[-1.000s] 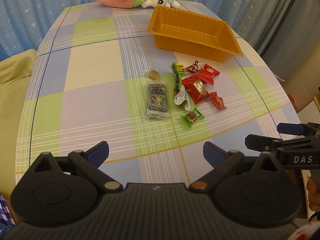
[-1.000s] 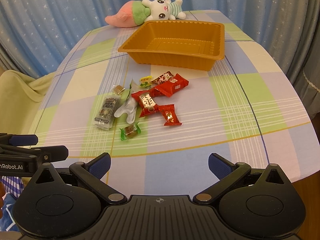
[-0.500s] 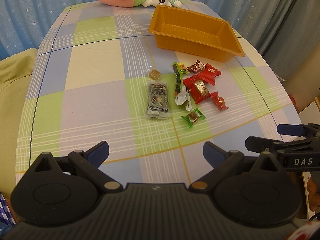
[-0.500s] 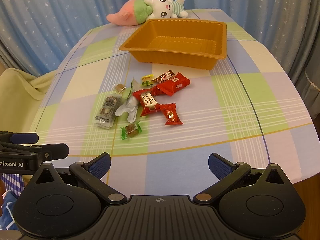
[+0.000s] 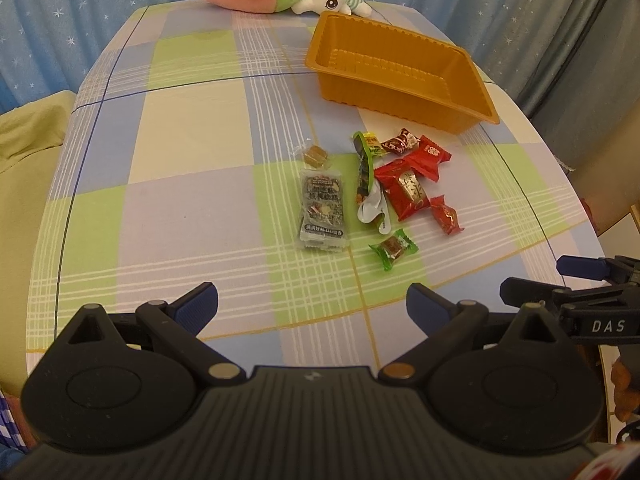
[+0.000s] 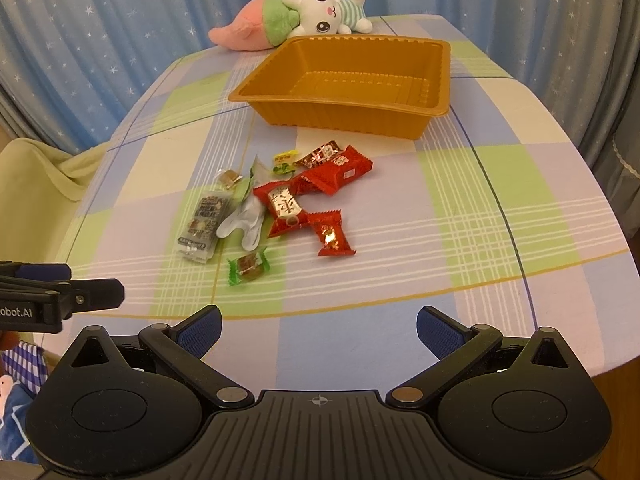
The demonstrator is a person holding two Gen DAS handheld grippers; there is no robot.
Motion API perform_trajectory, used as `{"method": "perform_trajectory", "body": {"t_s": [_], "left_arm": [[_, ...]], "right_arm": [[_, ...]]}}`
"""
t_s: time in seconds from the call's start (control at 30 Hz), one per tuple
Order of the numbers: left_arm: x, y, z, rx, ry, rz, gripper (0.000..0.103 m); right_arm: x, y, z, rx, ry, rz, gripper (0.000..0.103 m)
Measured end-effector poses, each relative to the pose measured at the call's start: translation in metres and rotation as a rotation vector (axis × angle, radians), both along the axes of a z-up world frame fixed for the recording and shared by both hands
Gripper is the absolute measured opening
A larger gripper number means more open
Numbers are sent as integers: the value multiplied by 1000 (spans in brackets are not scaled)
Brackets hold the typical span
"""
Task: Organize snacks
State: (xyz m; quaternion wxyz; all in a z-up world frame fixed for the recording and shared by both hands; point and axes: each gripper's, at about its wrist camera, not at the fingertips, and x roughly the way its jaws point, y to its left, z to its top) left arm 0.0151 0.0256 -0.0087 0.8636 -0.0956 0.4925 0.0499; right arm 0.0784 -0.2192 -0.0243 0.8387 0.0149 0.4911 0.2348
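Both grippers have edged forward toward the snacks [image 5: 384, 196], which lie ahead of the wide-apart left gripper [image 5: 312, 304] and right gripper [image 6: 318, 326], near the orange tray [image 6: 344, 110]. Only the right view shows the tray's full interior.

The checked pastel cloth covering the table [image 6: 472, 208] looks matt and woven, lying smooth. The rectangular orange-brown plastic tray [image 6: 344, 114] has a faint sheen and finely ribbed walls. The red foil-like snack wrappers [image 6: 338, 170] are glossy and crinkled, catching light; the small green-ended candy wrapper [image 6: 248, 266] is shiny clear film. The grey printed sachet [image 5: 322, 210] is glossy plastic with a slick face, and the white torn packet [image 6: 244, 222] looks thin and crumpled. The pink, green and white plush toy [image 6: 296, 20] is soft, fuzzy fabric. The blue star-printed curtain [image 6: 120, 32] is matt cloth hanging in folds. The black gripper bodies are matt moulded plastic with ridged tops and dull metal pivot pins, and the blue finger pads [image 6: 200, 326] look finely textured, rubbery.
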Motion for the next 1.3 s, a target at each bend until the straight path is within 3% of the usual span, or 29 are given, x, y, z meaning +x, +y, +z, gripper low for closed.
{"method": "perform_trajectory", "body": {"t_s": [0.3, 0.4, 0.73, 1.1, 1.3], "left_arm": [[9, 16, -8, 16, -16, 73, 100], [11, 22, -13, 27, -10, 99, 99], [15, 30, -27, 47, 7, 172, 98], [23, 32, -37, 46, 30, 225, 97], [30, 31, -41, 60, 35, 235, 95]], "right_arm": [[19, -2, -16, -8, -66, 56, 101], [27, -2, -23, 2, -70, 88, 85], [56, 7, -43, 47, -80, 156, 55], [81, 23, -63, 35, -79, 233, 35], [87, 26, -68, 38, -86, 263, 31]]}}
